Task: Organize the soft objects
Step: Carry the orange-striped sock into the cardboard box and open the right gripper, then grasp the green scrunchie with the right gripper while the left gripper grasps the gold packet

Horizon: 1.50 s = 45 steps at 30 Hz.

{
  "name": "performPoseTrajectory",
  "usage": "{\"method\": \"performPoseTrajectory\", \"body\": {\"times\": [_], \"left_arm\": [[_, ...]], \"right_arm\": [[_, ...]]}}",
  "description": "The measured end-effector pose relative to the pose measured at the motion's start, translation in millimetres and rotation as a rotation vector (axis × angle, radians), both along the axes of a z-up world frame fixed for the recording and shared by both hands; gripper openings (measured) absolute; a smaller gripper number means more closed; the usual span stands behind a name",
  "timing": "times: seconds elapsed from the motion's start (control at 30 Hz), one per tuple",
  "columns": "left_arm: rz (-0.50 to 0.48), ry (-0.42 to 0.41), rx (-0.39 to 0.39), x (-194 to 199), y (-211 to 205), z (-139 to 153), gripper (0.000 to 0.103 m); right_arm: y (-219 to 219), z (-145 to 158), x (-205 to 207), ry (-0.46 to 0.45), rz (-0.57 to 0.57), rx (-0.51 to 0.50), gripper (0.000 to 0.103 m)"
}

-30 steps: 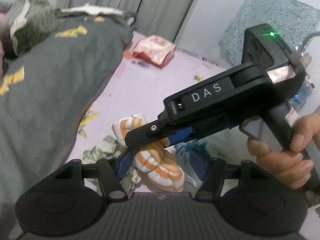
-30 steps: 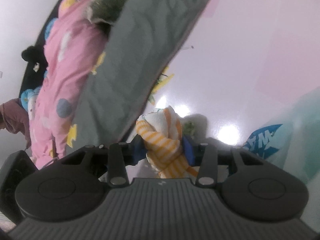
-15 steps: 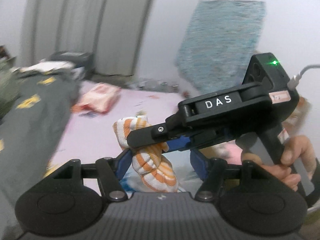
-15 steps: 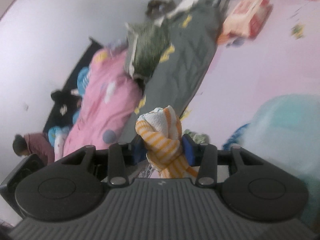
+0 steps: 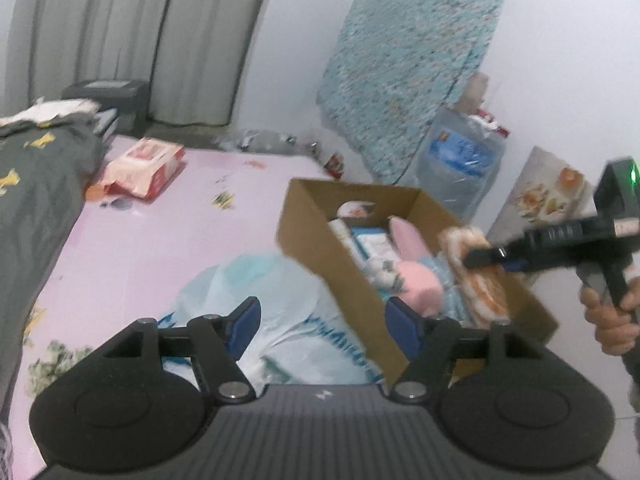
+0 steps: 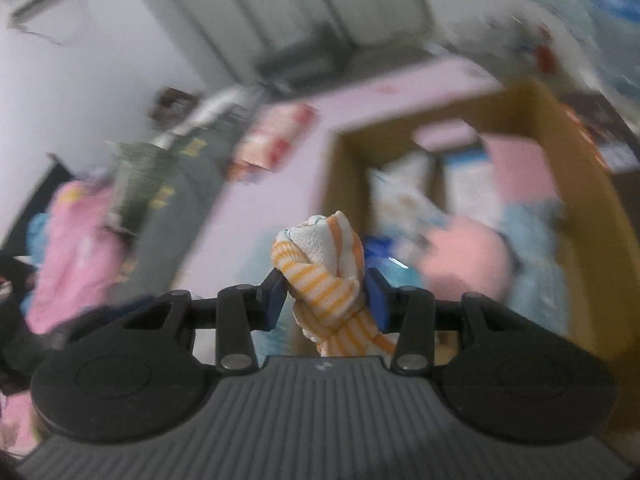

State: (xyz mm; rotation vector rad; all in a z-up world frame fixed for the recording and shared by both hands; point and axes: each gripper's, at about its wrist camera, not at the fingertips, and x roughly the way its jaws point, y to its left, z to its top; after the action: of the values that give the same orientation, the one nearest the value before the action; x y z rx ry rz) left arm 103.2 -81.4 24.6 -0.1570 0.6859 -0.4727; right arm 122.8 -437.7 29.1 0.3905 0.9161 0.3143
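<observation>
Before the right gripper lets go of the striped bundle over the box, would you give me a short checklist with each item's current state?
1. Right gripper clamped on the orange-striped sock bundle: ok.
2. Bundle is over the cardboard box opening: ok in the left wrist view; the right wrist view is blurred.
3. Room inside beside the pink plush rabbit: cannot tell.
4. Left gripper open, empty and outside the box: ok.
5. Motion settled before release: not ok, the right wrist view is smeared.

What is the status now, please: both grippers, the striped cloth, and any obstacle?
Right gripper shut on striped cloth, over cardboard box. Left gripper open, empty. Pink plush already in box; nothing blocking.
</observation>
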Motion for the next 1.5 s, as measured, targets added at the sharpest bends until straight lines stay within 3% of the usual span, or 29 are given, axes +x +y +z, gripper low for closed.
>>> {"method": "performPoseTrajectory", "body": {"times": [0.13, 0.27, 0.33, 0.5, 0.63, 0.77, 0.97, 1.2, 1.33, 1.5], "left_arm": [[0.055, 0.042, 0.013, 6.2, 17.0, -10.8, 0.07], [0.104, 0.061, 0.018, 3.9, 33.2, -14.5, 0.07], [0.122, 0.06, 0.021, 3.0, 40.2, -16.2, 0.07], [0.16, 0.05, 0.043, -1.7, 57.0, -20.6, 0.072], [0.187, 0.057, 0.05, -6.6, 71.0, -25.6, 0.074], [0.231, 0.064, 0.051, -13.6, 88.9, -31.5, 0.075], [0.294, 0.081, 0.082, -28.7, 114.4, -41.5, 0.075], [0.337, 0.105, 0.135, -40.1, 131.5, -58.0, 0.07], [0.331, 0.122, 0.148, -37.0, 133.4, -68.5, 0.069], [0.253, 0.21, 0.143, -26.6, 127.0, -92.3, 0.069]], "right_arm": [[-12.9, -48.6, 8.1, 0.139, -0.021, -0.11, 0.042], [-8.6, -96.1, 16.9, 0.287, -0.012, -0.139, 0.043], [-4.4, -107.0, 22.6, 0.318, -0.016, -0.159, 0.045], [-2.6, -97.6, 20.0, 0.287, -0.041, -0.161, 0.055], [4.4, -71.5, 10.6, 0.217, -0.061, -0.169, 0.059], [15.3, -37.6, 10.7, 0.146, -0.051, -0.093, 0.06], [84.0, -18.1, 14.1, 0.066, 0.127, 0.08, 0.064], [187.5, -36.7, 41.7, 0.137, 0.349, 0.171, 0.064], [251.5, -48.8, 62.2, 0.222, 0.46, 0.164, 0.064], [330.2, -66.7, 86.7, 0.276, 0.551, 0.059, 0.065]]}}
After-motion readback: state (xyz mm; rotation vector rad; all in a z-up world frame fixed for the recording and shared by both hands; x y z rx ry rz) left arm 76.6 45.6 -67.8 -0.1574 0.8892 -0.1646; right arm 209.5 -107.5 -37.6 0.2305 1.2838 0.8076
